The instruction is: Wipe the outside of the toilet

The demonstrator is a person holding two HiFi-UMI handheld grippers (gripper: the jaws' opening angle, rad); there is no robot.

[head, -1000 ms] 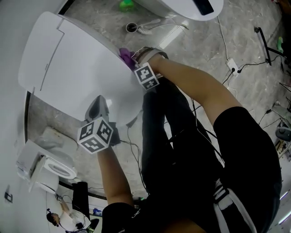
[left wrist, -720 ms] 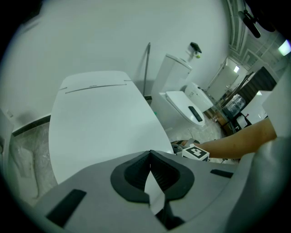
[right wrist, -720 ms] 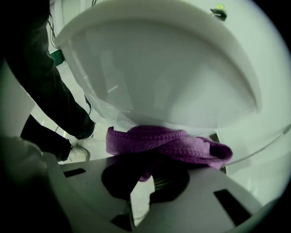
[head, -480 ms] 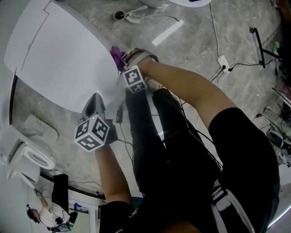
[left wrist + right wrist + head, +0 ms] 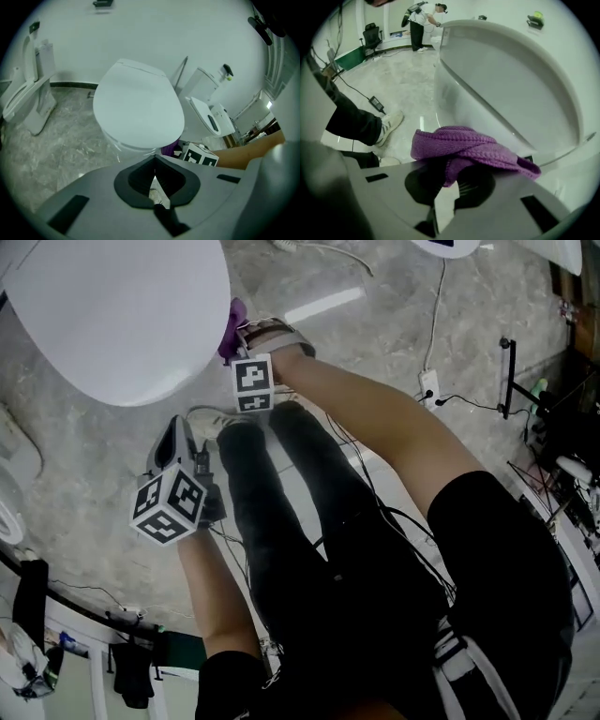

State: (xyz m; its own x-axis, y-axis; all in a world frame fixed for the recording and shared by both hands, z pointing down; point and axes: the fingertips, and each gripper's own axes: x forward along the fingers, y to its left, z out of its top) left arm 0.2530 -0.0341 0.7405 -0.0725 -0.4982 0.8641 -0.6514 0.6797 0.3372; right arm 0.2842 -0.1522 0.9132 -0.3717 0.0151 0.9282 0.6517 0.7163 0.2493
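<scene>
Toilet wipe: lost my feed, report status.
Right gripper shut on purple cloth, by toilet outer wall. Left gripper shut, empty, off it. Nothing blocking.

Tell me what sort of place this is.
Probably a toilet showroom or test space, not a home bathroom. Several white lidded toilets stand apart on one open grey marble-patterned floor, and a white power strip with loose cables lies on it.

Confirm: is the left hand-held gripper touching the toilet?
Apart. Head view shows bare floor between the left hand-held gripper and the toilet.
</scene>
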